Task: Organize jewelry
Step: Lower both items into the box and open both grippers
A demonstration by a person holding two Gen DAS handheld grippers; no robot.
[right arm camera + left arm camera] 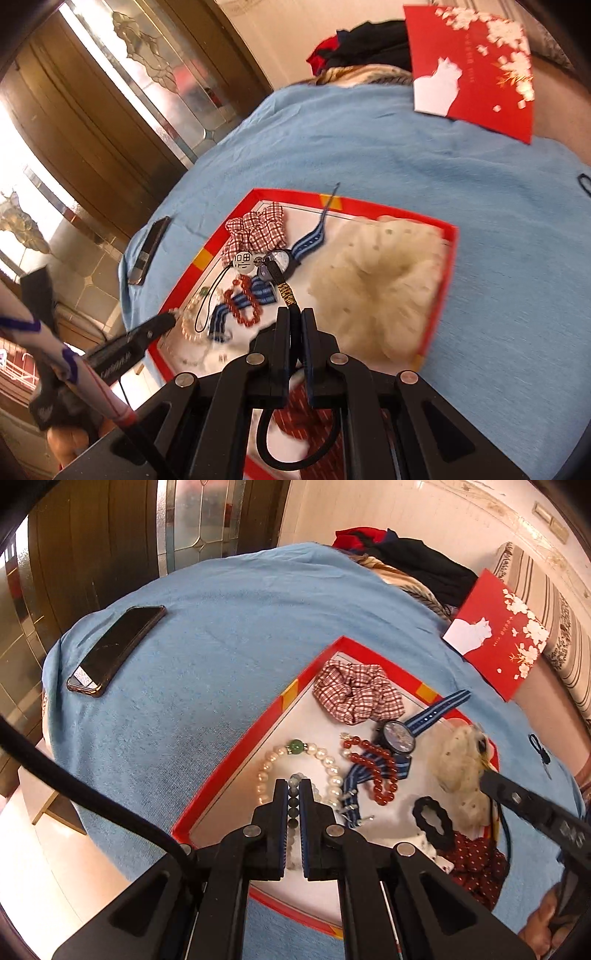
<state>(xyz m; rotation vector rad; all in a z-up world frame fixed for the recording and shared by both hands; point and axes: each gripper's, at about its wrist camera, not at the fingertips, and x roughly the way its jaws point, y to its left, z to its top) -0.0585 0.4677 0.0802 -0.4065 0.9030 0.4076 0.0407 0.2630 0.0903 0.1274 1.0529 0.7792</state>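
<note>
A red-rimmed tray [236, 753] lies on a blue cloth and holds jewelry. My left gripper [294, 784] is shut on a grey-green bead bracelet [293, 805] over the tray. A pearl bracelet with a green bead [295, 748], a red bead bracelet [373, 764], a blue-strap watch [399, 735] and a checked scrunchie [356, 694] lie in it. My right gripper [294, 312] is shut on a black-and-gold cord charm [286, 291] whose round tag [244, 263] hangs above the tray [448, 266]. A cream scrunchie [373, 284] sits to its right.
A black phone [114, 648] lies on the blue cloth [221, 627] at the left. A red card with white flowers [498, 635] leans at the back right, beside a pile of dark clothes [406, 557]. A black scrunchie [432, 818] and red dotted fabric [476, 864] sit in the tray's near corner.
</note>
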